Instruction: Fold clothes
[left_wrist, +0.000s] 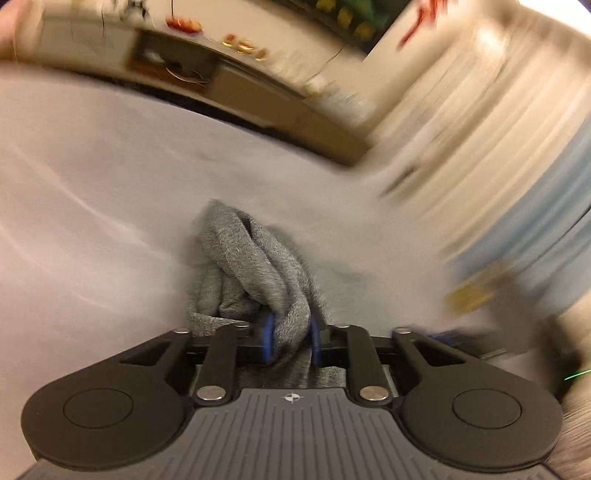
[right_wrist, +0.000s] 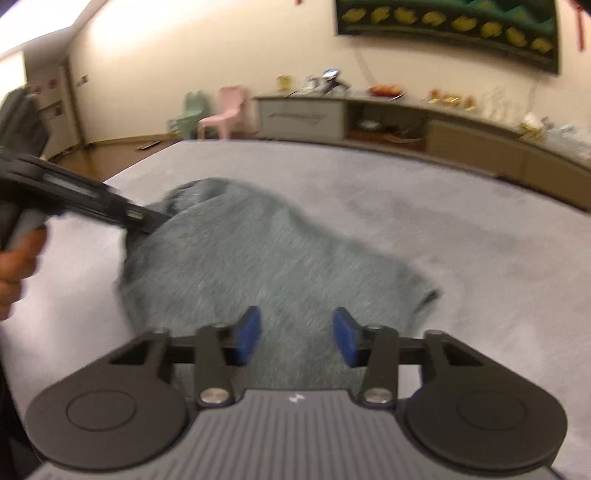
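One grey garment (right_wrist: 266, 258) lying on the bed (right_wrist: 461, 221); left gripper (left_wrist: 290, 341) clamping its bunched fabric; right gripper (right_wrist: 297, 338) hovering, fingers apart.

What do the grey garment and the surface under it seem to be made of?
Grey garment: probably a soft knit, cotton-like; it looks heathered, matte and bunches where the left hand-held gripper clamps it. Surface: pale grey matte fabric, possibly a bedsheet; blur hides the weave.

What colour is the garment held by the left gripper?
Heathered grey garment, clearest in the left wrist view.
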